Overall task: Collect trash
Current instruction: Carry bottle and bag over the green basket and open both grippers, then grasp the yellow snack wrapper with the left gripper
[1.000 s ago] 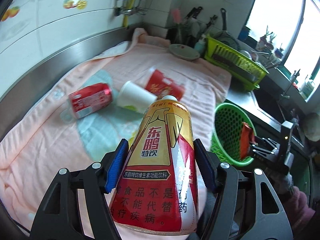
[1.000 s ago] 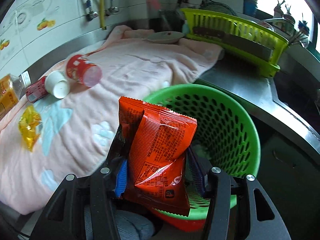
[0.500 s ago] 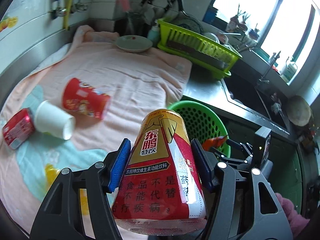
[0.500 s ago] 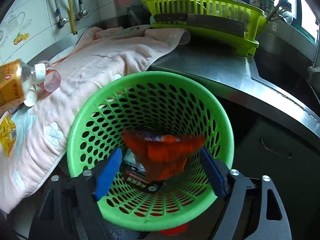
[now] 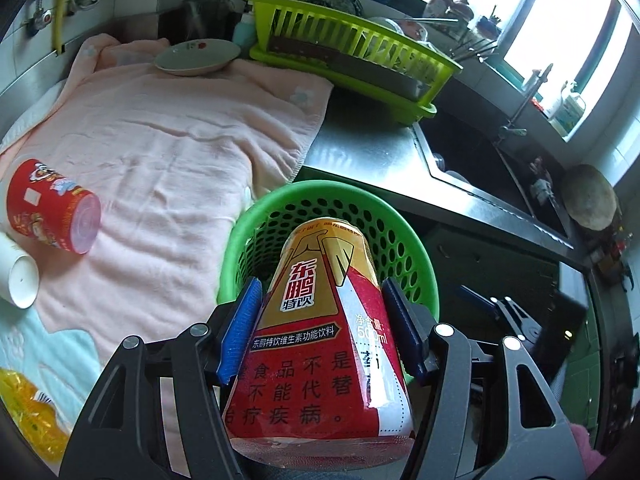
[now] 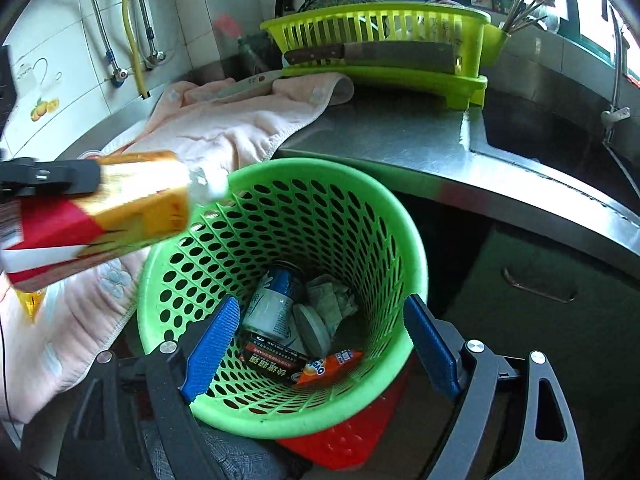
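So the left hand-held gripper is clamped tight on a red and gold drink bottle, both blue pads pressed against its sides, and the bottle fills the lower middle of the left wrist view with its neck poking out over the green basket. In the right wrist view that same bottle comes in from the left edge, white cap just over the basket rim. The right hand-held gripper is spread wide with nothing in it, hanging right over the basket mouth. Down in the bottom there's a blue and white can, an orange snack packet, a round white lid and some crumpled paper. On the pink towel at the left of the left wrist view, a red cup lies on its side, a white paper cup just below it, and a yellow wrapper in the lower left corner.
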Available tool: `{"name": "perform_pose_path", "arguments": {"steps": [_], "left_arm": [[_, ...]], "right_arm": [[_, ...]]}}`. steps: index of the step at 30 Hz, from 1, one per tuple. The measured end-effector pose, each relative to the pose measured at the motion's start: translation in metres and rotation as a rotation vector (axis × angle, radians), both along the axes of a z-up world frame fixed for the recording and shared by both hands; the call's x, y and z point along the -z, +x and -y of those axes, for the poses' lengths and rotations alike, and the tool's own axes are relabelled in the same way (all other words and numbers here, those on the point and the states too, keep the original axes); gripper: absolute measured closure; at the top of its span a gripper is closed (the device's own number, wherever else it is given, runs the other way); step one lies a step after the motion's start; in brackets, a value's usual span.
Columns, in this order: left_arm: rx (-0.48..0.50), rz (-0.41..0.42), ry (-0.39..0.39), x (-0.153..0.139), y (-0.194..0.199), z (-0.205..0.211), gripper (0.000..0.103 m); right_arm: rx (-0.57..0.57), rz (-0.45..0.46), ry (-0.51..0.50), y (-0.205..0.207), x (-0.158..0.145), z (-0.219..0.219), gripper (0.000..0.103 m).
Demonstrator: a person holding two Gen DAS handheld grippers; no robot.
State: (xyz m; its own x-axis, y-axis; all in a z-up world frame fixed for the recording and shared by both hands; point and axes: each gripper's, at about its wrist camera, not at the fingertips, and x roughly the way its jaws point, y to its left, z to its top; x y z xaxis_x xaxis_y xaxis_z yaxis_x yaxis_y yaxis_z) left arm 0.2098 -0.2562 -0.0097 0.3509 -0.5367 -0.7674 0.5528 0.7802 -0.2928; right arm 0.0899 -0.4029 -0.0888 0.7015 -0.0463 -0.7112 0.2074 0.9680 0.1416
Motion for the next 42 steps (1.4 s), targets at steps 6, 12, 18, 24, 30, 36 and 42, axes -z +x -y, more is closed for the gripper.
{"name": "perform_pose_path", "arguments": {"steps": [6,12,18,24,30,36,42], "left_arm": [[-0.006,-0.004,-0.008,0.010,-0.002,0.014,0.024],[-0.005,0.072,0.046,-0.004,-0.018,0.009,0.024],[-0.074,0.153,0.094,-0.031,-0.031,-0.028,0.022],[-0.180,0.218,0.161,-0.049,-0.043,-0.085,0.019],[-0.285,0.241,0.196,-0.056,-0.050,-0.147,0.018],[-0.378,0.231,0.217,-0.053,-0.054,-0.204,0.017],[-0.437,0.170,0.229,-0.031,-0.057,-0.239,0.012]], "right_arm": [[0.007,0.030,-0.001,-0.010,-0.008,0.001,0.021],[-0.006,0.045,-0.007,-0.012,-0.013,-0.006,0.020],[-0.059,0.066,-0.005,-0.010,-0.024,-0.024,0.018],[-0.119,0.081,-0.011,-0.003,-0.036,-0.050,0.017],[-0.182,0.101,-0.034,0.003,-0.048,-0.078,0.014],[-0.237,0.113,-0.049,0.010,-0.059,-0.103,0.013],[-0.283,0.120,-0.057,0.017,-0.065,-0.125,0.012]]}}
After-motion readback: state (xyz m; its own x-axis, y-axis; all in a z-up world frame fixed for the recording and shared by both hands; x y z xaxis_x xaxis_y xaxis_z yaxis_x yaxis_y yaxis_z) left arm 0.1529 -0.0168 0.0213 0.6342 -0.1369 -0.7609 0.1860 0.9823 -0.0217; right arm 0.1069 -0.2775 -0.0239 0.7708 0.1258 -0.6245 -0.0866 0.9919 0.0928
